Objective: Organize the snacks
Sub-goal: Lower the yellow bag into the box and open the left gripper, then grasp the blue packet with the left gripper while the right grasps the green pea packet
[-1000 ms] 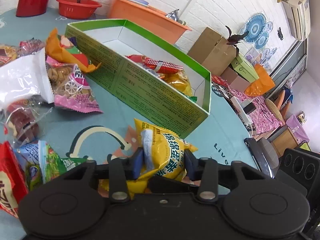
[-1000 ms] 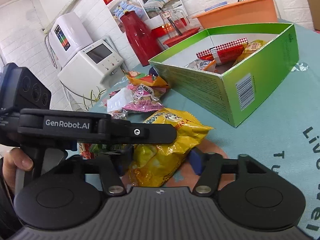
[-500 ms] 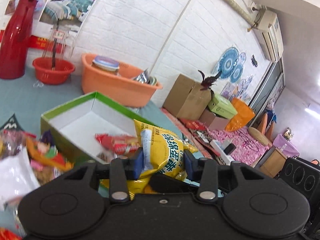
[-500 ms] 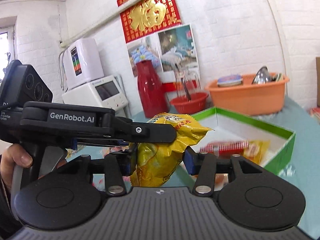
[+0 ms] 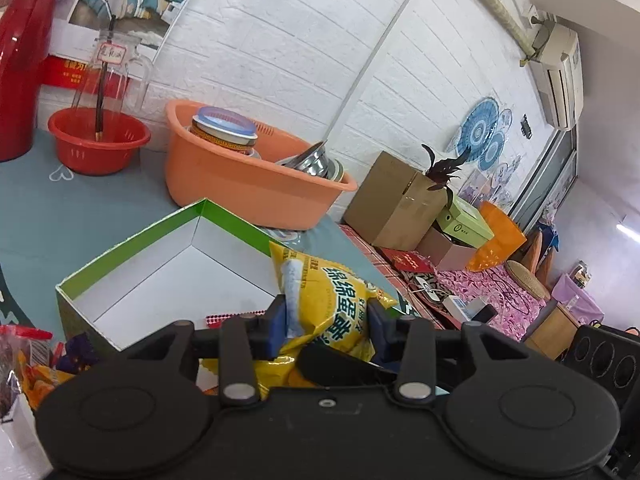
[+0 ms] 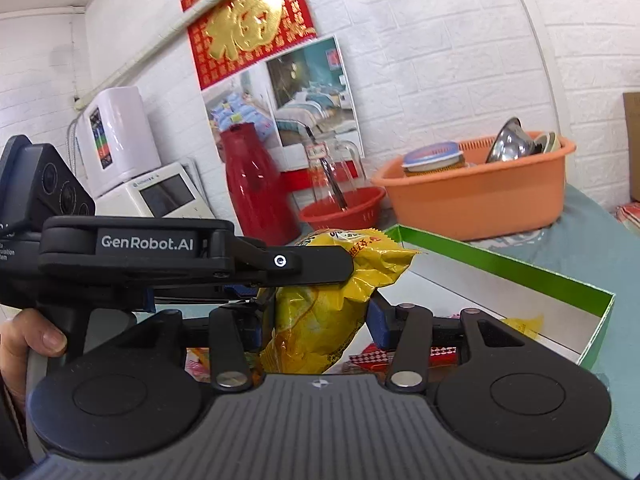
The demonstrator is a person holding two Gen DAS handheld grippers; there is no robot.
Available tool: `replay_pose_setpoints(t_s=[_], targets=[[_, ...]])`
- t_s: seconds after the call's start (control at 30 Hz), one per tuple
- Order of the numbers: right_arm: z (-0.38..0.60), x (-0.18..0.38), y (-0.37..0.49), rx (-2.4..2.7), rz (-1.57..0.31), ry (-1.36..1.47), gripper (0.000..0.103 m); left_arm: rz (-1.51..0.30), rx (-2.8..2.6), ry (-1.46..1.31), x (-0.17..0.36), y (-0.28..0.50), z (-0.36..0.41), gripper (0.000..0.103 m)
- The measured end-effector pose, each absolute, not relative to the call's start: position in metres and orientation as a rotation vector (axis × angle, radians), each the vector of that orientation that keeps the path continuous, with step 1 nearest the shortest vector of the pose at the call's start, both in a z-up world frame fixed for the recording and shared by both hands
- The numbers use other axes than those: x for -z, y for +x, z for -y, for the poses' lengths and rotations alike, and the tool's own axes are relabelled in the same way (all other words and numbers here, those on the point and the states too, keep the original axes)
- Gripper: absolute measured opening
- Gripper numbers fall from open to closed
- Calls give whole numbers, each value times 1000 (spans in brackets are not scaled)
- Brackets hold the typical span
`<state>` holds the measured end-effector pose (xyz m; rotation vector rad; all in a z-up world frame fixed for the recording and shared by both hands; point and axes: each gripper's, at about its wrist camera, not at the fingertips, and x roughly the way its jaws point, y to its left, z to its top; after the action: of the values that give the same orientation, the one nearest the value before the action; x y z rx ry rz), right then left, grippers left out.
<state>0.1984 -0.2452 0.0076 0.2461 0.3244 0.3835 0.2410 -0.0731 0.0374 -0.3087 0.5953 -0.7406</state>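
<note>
Above green box [image 5: 132, 248] now, off blue tablecloth [image 5: 36, 216]: yellow snack bag [image 5: 332, 300], both grippers [image 5: 326, 320] [image 6: 316, 320] clamped on it.

An orange plastic basin [image 5: 240, 184] stands on the teal worktop [image 5: 36, 216] against the white brick wall [image 5: 280, 40], holding a lidded tin [image 5: 222, 130] and steel bowls [image 5: 316, 160]. Left of it sits a red basket [image 5: 98, 144] with a glass jar [image 5: 110, 76], then a red thermos jug [image 5: 20, 60]. Beyond are a cardboard box [image 5: 394, 204], an air conditioner [image 5: 558, 76], a red calendar [image 6: 248, 24] and a white water dispenser [image 6: 120, 136].
</note>
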Motion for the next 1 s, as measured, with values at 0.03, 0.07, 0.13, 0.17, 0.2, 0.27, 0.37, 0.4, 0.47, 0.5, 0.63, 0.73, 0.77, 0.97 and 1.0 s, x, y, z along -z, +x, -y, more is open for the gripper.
replay_pose_setpoints(t_s=[0.03,0.07,0.13,0.17,0.2,0.27,0.37,0.4,0.47,0.5,0.63,0.73,0.77,0.97,1.0], targets=[[245,-5,202,-382,-335,245,79,-605,739,-314,-34,245,73,70],[244,-3,205,-381,-347,245,79,-614,736,-318,-30,250,72,70],[243,1,212,-382,-370,242,80,-627,724,-317,-25,255,71,71],[241,3,215,-383,-381,241,83,-629,718,-313,-23,257,71,71],[240,4,219,-379,-400,240,84,-629,707,-308,-22,257,71,76],[240,3,222,-371,-428,255,93,-627,679,-309,-22,256,69,103],[239,-1,215,-333,-399,209,103,-578,592,-318,-29,246,62,103],[238,-2,212,-314,-395,180,103,-560,575,-311,-33,242,60,103],[240,-5,206,-294,-387,161,103,-549,569,-304,-40,236,56,103],[242,-6,201,-292,-382,164,103,-547,567,-306,-44,233,54,103],[247,-15,173,-320,-343,179,103,-537,563,-306,-59,208,47,103],[245,-19,145,-359,-315,177,103,-561,535,-286,-67,185,42,103],[243,-20,137,-373,-312,179,103,-568,525,-285,-68,177,39,103],[230,-2,95,-474,-357,173,103,-577,500,-312,-60,122,13,103],[227,2,91,-486,-372,171,103,-582,497,-317,-57,113,8,103]])
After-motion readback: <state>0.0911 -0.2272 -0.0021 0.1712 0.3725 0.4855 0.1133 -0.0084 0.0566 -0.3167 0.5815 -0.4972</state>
